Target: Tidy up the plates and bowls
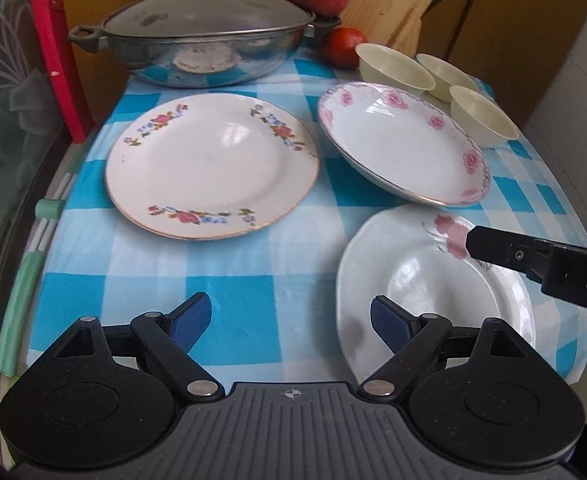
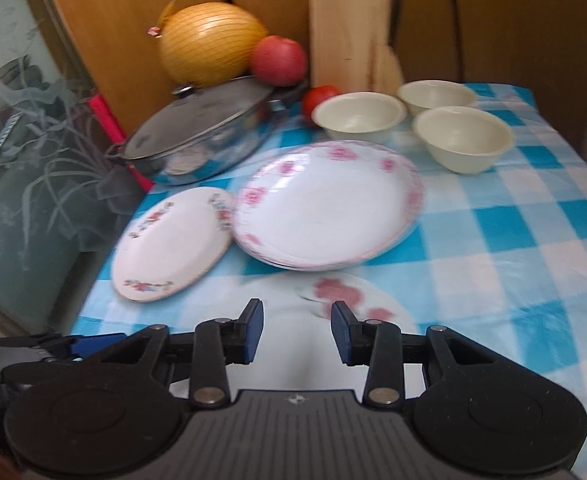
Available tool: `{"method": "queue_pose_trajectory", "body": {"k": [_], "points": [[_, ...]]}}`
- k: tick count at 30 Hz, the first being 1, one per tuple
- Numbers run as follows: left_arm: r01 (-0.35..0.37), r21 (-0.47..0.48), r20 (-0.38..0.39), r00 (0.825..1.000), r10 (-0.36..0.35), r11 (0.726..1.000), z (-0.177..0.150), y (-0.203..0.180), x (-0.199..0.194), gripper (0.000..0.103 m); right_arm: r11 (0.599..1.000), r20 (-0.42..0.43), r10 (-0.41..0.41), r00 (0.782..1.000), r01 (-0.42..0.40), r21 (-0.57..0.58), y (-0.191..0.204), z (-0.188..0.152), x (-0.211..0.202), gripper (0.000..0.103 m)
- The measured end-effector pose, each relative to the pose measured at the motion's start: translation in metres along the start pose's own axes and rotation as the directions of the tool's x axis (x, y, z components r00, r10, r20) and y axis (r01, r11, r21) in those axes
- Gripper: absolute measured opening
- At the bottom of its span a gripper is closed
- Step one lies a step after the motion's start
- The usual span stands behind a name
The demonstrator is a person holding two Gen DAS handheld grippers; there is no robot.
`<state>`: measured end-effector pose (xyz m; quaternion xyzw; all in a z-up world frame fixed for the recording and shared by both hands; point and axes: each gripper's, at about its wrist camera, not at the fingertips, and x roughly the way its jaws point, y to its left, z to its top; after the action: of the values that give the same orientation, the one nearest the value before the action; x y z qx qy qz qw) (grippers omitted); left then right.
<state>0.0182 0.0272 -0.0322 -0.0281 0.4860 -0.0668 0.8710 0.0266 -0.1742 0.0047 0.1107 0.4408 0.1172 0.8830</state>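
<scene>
Three plates, three bowls, one pot, three round fruits, one knife block.

Counted from the pot (image 1: 201, 44) with its single lid (image 1: 209, 8) at the back of the desk (image 1: 253, 264): three plates lie in front of it, one with multicoloured flowers (image 1: 213, 168), one deeper with a pink rim (image 1: 405, 144), one with a single pink bloom (image 1: 433, 296). Three cream bowls (image 1: 393, 68) (image 1: 447, 74) (image 1: 481, 114) cluster to the pot's right. Behind the pot sit one yellow melon (image 2: 211, 48), one apple (image 2: 279, 60) and one tomato (image 2: 319, 98), plus one knife block (image 2: 351, 36). One red board (image 1: 55, 56) stands at the pot's left.
</scene>
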Motion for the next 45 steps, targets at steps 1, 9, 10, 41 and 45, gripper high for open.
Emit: {"method": "queue_pose_trajectory", "body": {"k": [1,9,10,41,45], "points": [[-0.015,-0.013,0.009,1.0,0.015,1.0,0.004,0.006,-0.001,0.091,1.0,-0.003,0.02,1.0,-0.02,-0.006,0.007,0.003,0.005,0.037],[-0.101,-0.038,0.049,0.993,0.103,0.994,0.039,0.045,0.005,0.092,0.997,-0.053,0.077,0.996,-0.077,0.003,0.042,0.027,0.055,0.038],[-0.093,-0.052,0.047,0.994,0.096,0.994,0.044,0.051,0.007,0.092,0.997,-0.056,0.076,0.995,-0.076,0.006,0.045,0.029,0.06,0.038],[-0.034,-0.072,-0.003,0.999,0.034,0.997,0.101,0.097,0.071,0.092,0.992,-0.109,0.113,0.988,-0.106,0.069,0.06,0.045,0.117,0.042],[-0.023,-0.082,-0.01,1.0,0.022,0.996,0.092,0.1,0.062,0.091,0.991,-0.11,0.125,0.986,-0.118,0.064,0.058,0.044,0.117,0.042]]}}
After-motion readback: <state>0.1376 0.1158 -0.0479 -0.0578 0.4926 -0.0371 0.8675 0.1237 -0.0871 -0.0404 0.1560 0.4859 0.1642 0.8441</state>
